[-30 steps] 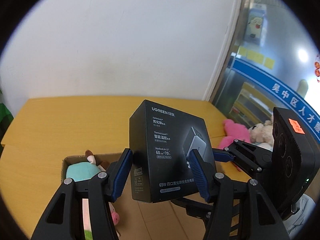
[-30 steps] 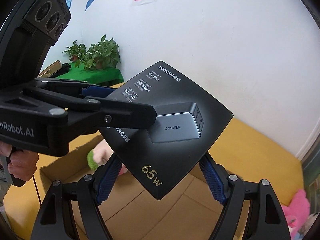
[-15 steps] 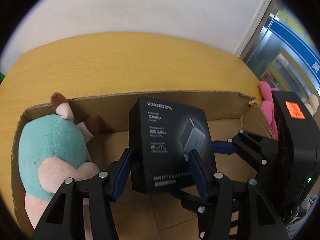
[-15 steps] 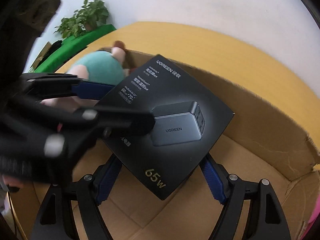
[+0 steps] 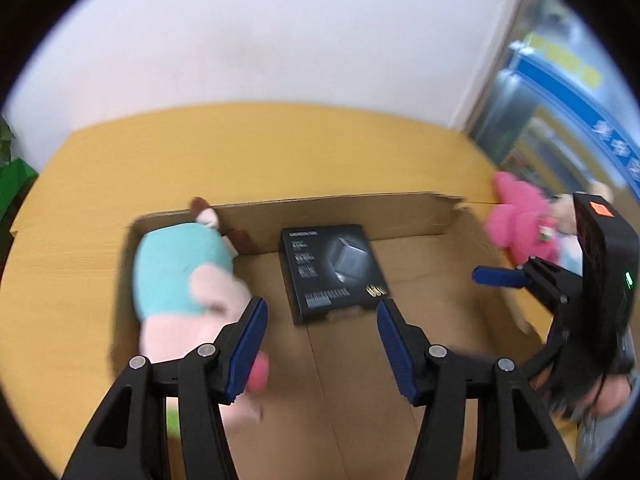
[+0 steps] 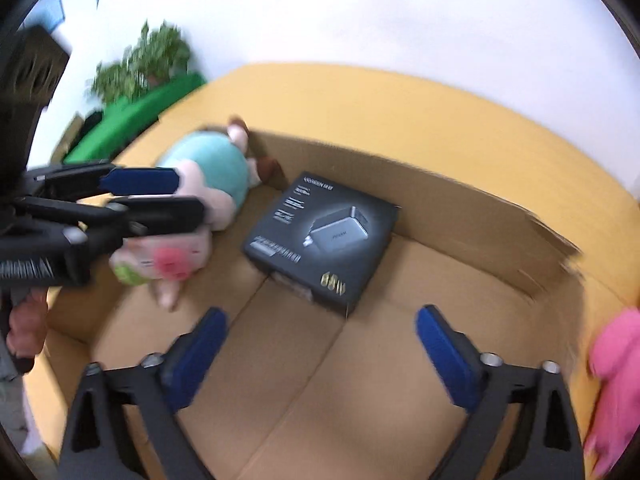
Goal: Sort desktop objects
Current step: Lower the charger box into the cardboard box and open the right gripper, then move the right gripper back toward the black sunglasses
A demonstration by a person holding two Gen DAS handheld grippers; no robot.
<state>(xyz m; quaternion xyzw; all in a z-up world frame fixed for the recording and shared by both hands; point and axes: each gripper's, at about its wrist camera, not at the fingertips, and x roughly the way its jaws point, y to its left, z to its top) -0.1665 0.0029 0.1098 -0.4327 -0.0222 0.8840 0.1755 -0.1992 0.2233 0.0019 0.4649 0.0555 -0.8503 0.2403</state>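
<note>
A black charger box (image 5: 332, 270) lies flat on the floor of an open cardboard box (image 5: 340, 216), also in the right wrist view (image 6: 324, 236). My left gripper (image 5: 320, 336) is open and empty, held above the cardboard box just short of the charger box. My right gripper (image 6: 322, 344) is open and empty too, a little back from the charger box. A teal and pink plush pig (image 5: 184, 284) lies in the left end of the cardboard box (image 6: 480, 208), beside the charger box; the right wrist view shows it (image 6: 212, 176) as well.
The cardboard box stands on a yellow wooden table (image 5: 256, 148). A pink plush toy (image 5: 520, 220) lies on the table just outside the box's right end, also seen in the right wrist view (image 6: 616, 364). A green cloth and potted plants (image 6: 140, 68) are beyond the table's left end.
Both grippers have opened and let go of the charger box, which now lies flat in the cardboard box. Both grippers have pulled back and up from it.
</note>
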